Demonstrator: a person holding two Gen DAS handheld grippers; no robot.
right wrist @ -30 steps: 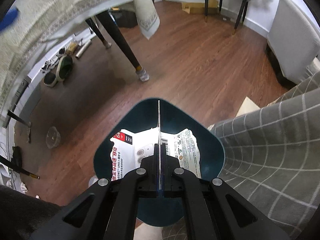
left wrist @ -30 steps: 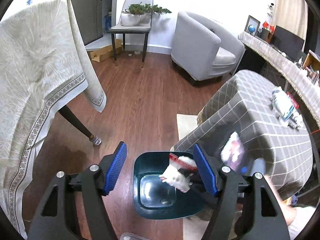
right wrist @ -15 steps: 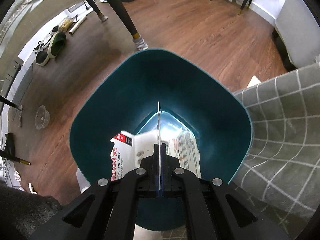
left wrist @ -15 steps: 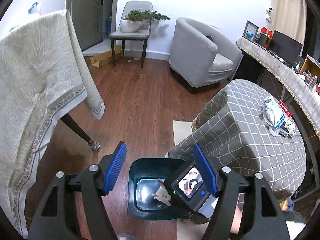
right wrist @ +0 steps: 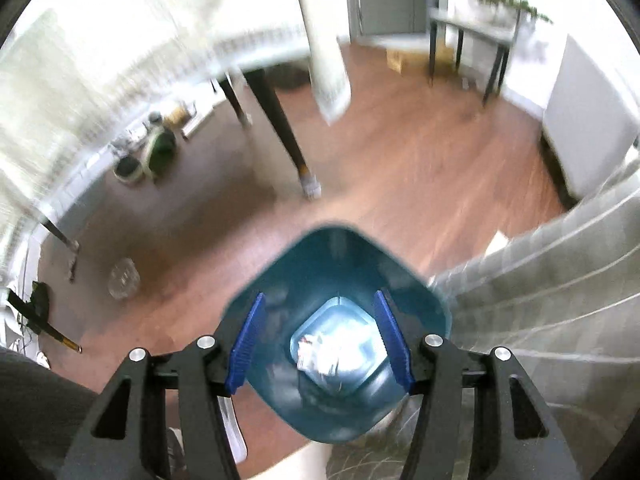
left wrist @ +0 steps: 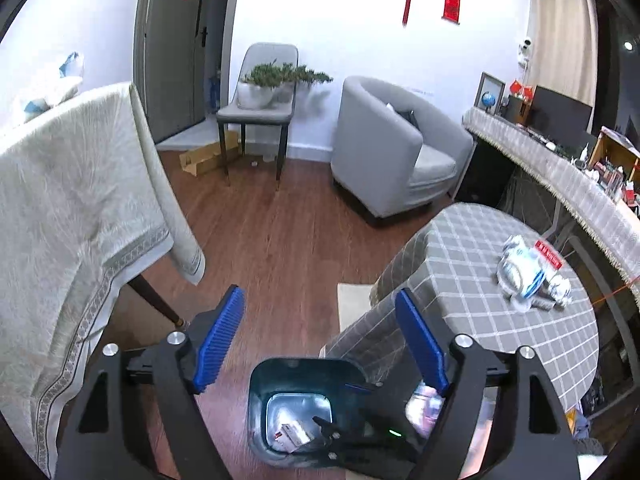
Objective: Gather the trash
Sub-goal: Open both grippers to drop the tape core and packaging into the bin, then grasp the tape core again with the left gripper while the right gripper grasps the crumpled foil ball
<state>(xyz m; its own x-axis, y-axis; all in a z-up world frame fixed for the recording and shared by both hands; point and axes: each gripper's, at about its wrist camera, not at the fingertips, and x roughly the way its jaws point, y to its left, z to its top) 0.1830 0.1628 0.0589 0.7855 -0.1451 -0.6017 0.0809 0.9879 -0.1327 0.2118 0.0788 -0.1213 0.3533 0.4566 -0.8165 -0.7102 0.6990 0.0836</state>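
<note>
While the right tongs (right wrist: 320,340) were held above the teal bin (right wrist: 416,300), their jaws were opening and nothing was caught between the blue pads (right wrist: 248,344). A white printed wrapper (right wrist: 332,354) was seen lying loose on the bottom of the bin, directly below the gap. From the left wrist view, the same wrapper (left wrist: 294,434) was made out inside the bin (left wrist: 260,392), which stood on the wooden floor (left wrist: 280,240) just beside the checked tabletop (left wrist: 480,280). The left tongs (left wrist: 320,340) were also opening, spread wide over the floor and bin with nothing between them. More trash (left wrist: 528,276), a small heap of crumpled plastic and packaging, was left on the far part of the tabletop, well apart from both tongs. The right view was blurred, so finer detail could not be read.
</note>
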